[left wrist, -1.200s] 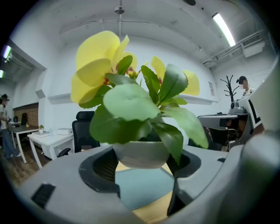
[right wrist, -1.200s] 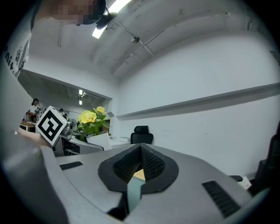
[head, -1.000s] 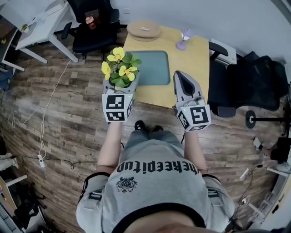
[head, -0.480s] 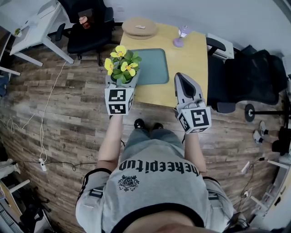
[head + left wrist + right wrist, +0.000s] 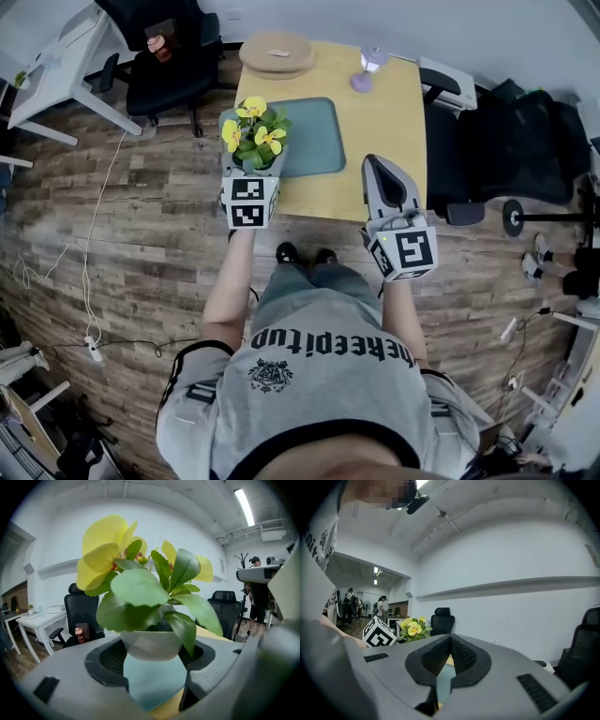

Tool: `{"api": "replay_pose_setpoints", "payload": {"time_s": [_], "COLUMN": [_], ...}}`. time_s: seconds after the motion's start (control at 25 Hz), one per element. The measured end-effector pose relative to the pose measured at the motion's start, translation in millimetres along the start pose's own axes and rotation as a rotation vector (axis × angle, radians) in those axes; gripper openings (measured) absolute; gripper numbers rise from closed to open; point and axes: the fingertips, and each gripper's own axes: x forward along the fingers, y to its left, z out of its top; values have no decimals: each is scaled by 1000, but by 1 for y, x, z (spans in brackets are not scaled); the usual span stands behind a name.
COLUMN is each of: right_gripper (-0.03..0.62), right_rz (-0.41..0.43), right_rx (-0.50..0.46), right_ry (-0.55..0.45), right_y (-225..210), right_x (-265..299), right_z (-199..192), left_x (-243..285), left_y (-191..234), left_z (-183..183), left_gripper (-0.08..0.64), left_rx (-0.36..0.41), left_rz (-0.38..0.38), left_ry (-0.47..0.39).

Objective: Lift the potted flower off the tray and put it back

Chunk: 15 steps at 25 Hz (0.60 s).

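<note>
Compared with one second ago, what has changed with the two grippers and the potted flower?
The left gripper, shut on the potted flower, has moved slightly forward and apparently lower, toward the teal tray. Nothing was taken or released. The right gripper stays shut and empty over the near edge of the table.

I see waxy, glossy leaves on the potted flower (image 5: 140,592); its white pot (image 5: 150,645) is smooth, ceramic or plastic, I can't tell. The right gripper (image 5: 450,641) is matt grey plastic with ribbed dark pads (image 5: 462,656). The tray (image 5: 314,136) looks matt, the table (image 5: 384,122) smooth pale wood.
</note>
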Motion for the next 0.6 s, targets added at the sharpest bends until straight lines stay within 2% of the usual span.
{"api": "replay_pose_setpoints", "payload": {"time_s": [0.4, 0.6], "right_gripper": [2, 2], "right_rz": [-49, -67], "right_rx": [-6, -8], "right_ry": [48, 74], "right_y": [-14, -18], "right_x": [6, 12], "right_z": [-11, -16], "left_x": [51, 77], "left_y": [5, 12], "left_z": [-35, -65], "left_gripper": [336, 336], "left_rx": [-6, -4], "left_rz": [-29, -43], "left_ry": [87, 137]}}
